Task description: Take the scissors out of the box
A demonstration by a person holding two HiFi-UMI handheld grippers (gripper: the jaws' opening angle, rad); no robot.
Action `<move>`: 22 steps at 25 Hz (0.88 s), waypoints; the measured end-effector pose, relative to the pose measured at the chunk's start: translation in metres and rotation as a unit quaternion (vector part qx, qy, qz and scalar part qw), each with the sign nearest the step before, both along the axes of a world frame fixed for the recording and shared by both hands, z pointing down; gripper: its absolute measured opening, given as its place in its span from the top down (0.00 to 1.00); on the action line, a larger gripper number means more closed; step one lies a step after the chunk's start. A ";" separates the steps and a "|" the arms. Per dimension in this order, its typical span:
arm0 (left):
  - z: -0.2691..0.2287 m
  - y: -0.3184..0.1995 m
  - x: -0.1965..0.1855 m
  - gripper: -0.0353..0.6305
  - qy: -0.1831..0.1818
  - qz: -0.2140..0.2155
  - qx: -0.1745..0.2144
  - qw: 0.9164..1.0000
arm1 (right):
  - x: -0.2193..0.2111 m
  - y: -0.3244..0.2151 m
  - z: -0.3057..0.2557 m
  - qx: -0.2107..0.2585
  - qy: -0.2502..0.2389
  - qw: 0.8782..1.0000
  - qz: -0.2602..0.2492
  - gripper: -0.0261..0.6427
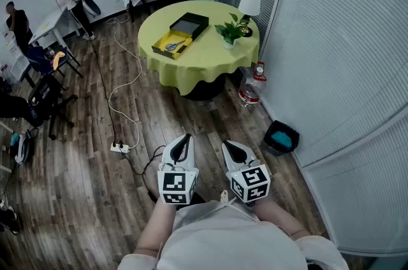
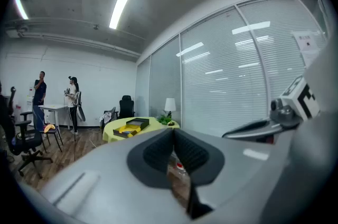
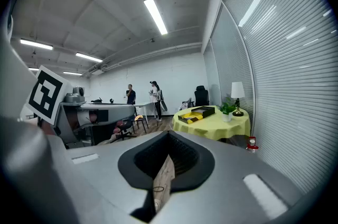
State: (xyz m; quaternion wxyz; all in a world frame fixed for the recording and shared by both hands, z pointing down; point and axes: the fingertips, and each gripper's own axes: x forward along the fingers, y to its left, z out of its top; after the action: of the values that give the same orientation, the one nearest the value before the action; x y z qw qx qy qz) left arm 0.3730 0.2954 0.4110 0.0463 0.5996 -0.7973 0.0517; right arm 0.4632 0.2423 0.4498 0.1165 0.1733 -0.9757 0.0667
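yellow open cardboard box [image 1: 183, 40] on round yellow-clothed table [image 1: 210, 62], small greyish scissors [image 1: 171, 46] lying inside, black square lid [image 1: 189, 25] just beside | left gripper [image 1: 185, 137] low by the person's body, jaws pressed together, nothing between | right gripper [image 1: 227, 144] alongside, jaws likewise together, empty | both well apart from table

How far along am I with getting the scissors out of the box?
Done: the box stands open on the table, black lid beside it. In hand: nothing; left hand-held gripper and right hand-held gripper are shut, empty, far from the table. Left: approach, grasp the scissors in the box, lift them out.
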 end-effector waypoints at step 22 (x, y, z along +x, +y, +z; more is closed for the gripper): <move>0.031 -0.019 -0.039 0.94 0.015 -0.004 -0.031 0.999 | -0.033 -0.026 0.030 -0.056 0.001 0.998 0.016 0.96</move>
State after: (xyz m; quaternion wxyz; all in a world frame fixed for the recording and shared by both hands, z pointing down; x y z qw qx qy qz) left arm 0.3337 0.2764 0.4418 0.0772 0.5950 -0.7971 0.0676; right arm 0.4300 0.2163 0.4799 0.1258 0.1819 -0.9674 0.1234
